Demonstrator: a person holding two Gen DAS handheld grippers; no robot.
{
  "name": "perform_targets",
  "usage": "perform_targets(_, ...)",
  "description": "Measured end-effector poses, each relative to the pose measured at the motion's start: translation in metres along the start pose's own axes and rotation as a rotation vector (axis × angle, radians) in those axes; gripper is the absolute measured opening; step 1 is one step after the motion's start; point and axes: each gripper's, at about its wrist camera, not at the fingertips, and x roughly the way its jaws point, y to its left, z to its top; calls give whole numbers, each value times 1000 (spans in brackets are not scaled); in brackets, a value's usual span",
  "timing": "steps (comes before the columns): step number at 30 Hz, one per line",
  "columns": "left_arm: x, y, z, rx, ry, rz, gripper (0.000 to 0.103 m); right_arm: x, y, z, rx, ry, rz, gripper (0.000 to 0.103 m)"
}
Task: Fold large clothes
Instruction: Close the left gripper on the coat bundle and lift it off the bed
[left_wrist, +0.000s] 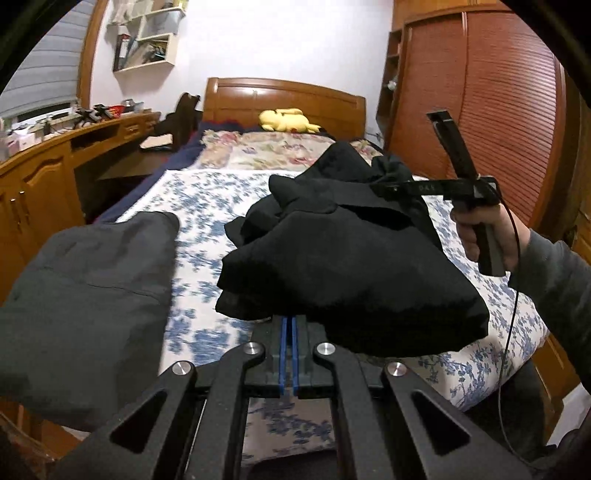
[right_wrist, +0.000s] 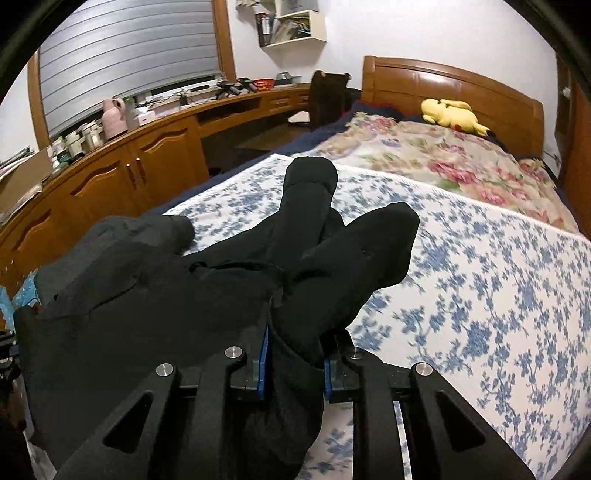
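Two grippers, one dark garment, and we judge the fold barely started. Largest first: the bed (left_wrist: 207, 206) with its blue-flowered cover fills both views, its near half mostly bare, a pink-flowered quilt (right_wrist: 443, 158) across the far half and a yellow plush toy (left_wrist: 288, 120) by the headboard.

The black garment (left_wrist: 332, 258) hangs bunched in the air over the near part of the bed, between our two grippers. No flat panel, straight edge or finished crease shows anywhere on it. A second, greyer piece of cloth (left_wrist: 85, 280) sits at the near left of the left wrist view; we cannot tell whether it belongs to the same garment or is a separate item.

Left gripper (left_wrist: 289, 321): blue pads pressed together, with the garment's near edge apparently pinched between the tips, though the cloth hides the contact itself. Right gripper (right_wrist: 297, 354): jaws clamped on a thick wad of the black fabric, pads visible on both sides of it; the other view shows it gripping the garment's far right end, held in a hand (left_wrist: 484, 232).

Remaining, by our reckoning: spread the garment flat on the bare cover, then make every fold.
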Motion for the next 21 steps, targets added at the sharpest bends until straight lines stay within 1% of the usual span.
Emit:
perform_targets(9,-24,33,-9,-51,-46,53,2,18,32,17,-67,6,30,21)
perform_targets(14,-35,50,-11,-70,-68,85,2,32,43,28,-94,7,48,21)
perform_targets(16,-40,58,-9,-81,-79,96,2,37,52,36,-104,2,55,21)
perform_targets(21,-55,81,3,-97,-117,160,2,47,68,57,-125,-26,78,21)
